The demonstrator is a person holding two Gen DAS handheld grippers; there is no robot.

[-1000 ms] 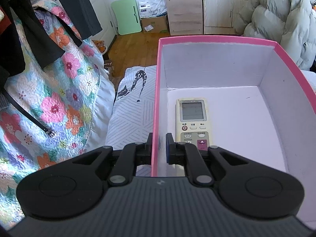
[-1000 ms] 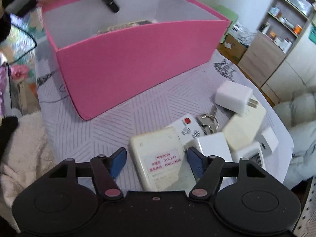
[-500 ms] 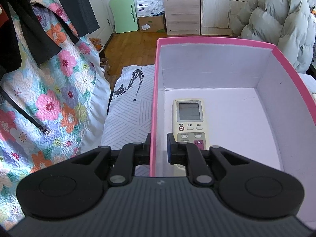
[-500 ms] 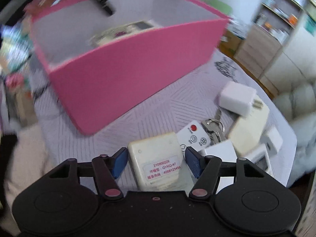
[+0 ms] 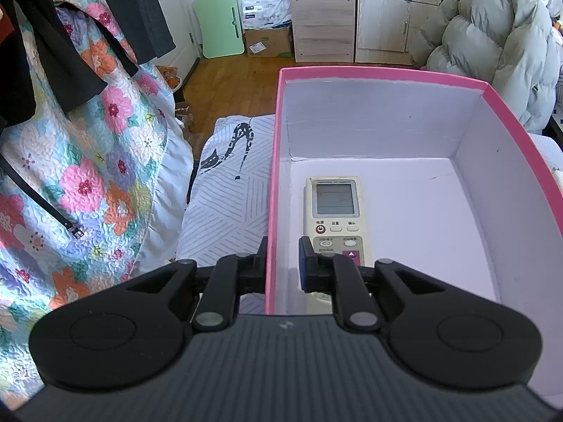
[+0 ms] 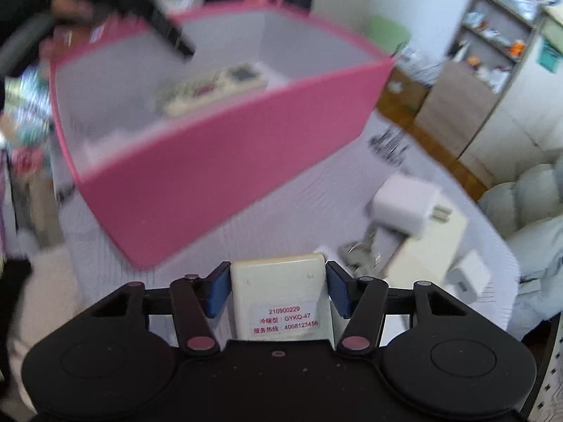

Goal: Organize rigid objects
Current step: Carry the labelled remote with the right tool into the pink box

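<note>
In the left wrist view, the left gripper [image 5: 281, 260] is clamped on the left wall of the pink box [image 5: 387, 74], one finger outside and one inside. A beige remote [image 5: 334, 211] is seen face up on the box floor, just beside that wall.

In the right wrist view, the right gripper [image 6: 278, 290] has just been closing and is clamped on a cream remote [image 6: 279, 281], label side up, in front of the box [image 6: 218, 165]. White chargers [image 6: 404, 207] and keys [image 6: 359, 249] are seen right of the box, on the striped cloth [image 6: 299, 211].

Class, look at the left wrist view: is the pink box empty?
No. A cream remote control with a screen lies face up on the floor of the pink box.
</note>
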